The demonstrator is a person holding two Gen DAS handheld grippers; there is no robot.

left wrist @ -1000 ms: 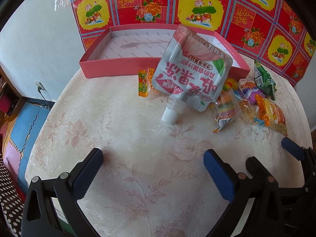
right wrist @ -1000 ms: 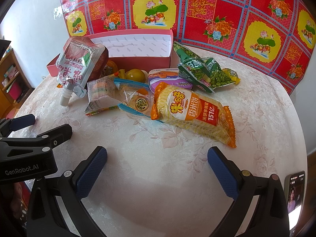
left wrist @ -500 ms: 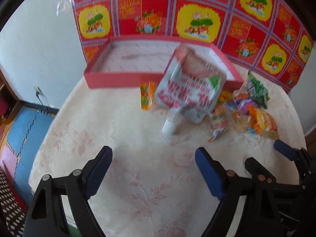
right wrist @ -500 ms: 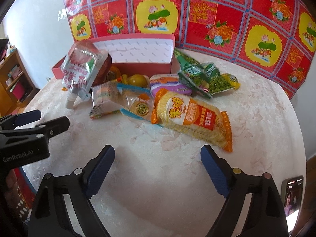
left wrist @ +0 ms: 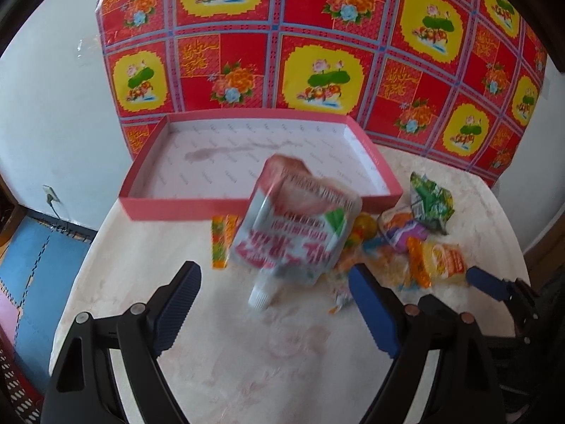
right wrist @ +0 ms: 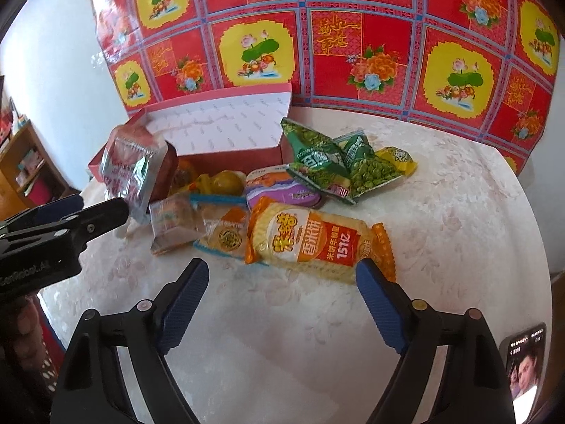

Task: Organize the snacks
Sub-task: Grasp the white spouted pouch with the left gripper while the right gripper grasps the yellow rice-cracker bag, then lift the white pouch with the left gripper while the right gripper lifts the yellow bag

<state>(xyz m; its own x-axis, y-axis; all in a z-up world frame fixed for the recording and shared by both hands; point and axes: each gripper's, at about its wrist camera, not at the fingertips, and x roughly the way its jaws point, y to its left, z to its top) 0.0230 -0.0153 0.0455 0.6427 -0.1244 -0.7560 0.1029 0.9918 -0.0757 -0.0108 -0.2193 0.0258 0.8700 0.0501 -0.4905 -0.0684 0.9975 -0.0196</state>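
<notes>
Jelly pouch (left wrist: 296, 233) beyond parted jaws

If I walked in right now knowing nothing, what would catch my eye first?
Probably the loud red and yellow flowered cloth hanging behind the table. Next, the shallow pink cardboard box sitting empty at the table's far side, with a white spouted drink pouch leaning on its front wall. Beside it lies a jumble of snack packets, the orange rice-cracker bag nearest.
</notes>
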